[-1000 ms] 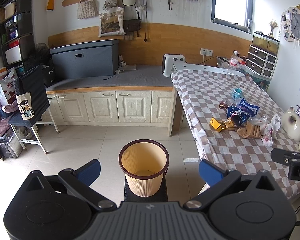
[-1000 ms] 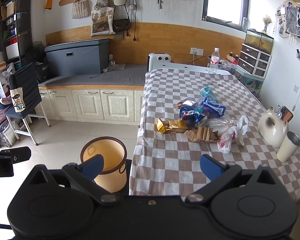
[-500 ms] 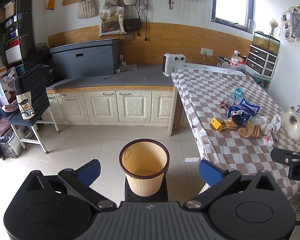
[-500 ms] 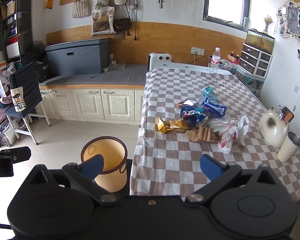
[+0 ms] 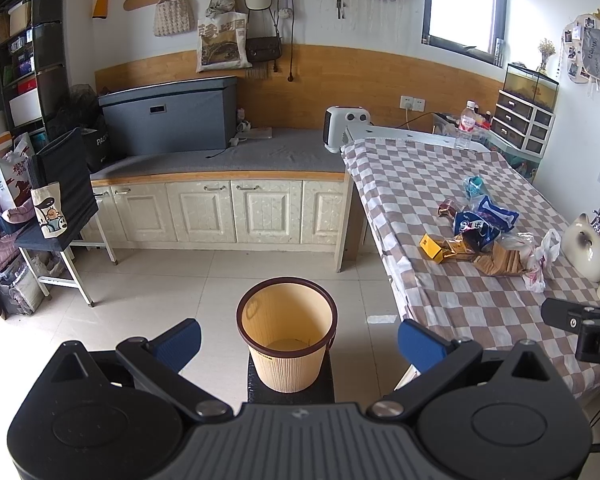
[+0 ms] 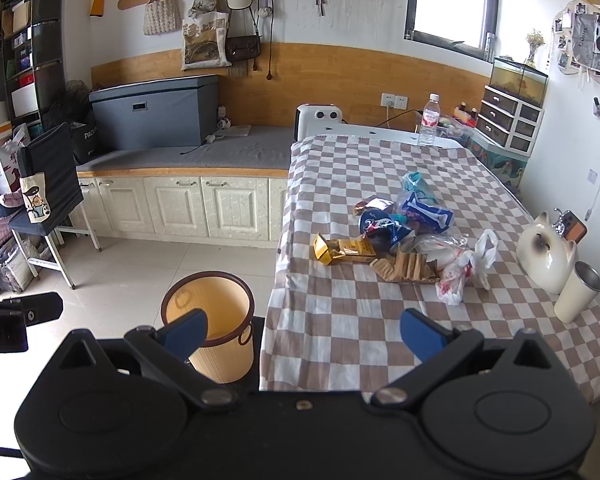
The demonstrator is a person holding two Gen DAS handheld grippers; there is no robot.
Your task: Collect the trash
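Nothing has moved since earlier: both the left hand-held gripper [image 5: 298, 338] and right hand-held gripper [image 6: 304, 332] stay apart and empty, trash pile [image 6: 404, 240] untouched mid-tabletop toward its right edge, bin [image 5: 287, 342] waiting on the floor.

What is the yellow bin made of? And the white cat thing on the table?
The round tan waste bin with a dark brown rim looks like matte plastic, given its moulded ribbed sides. The white cat-shaped figure is probably glazed ceramic: it is glossy and shows bright window glints.
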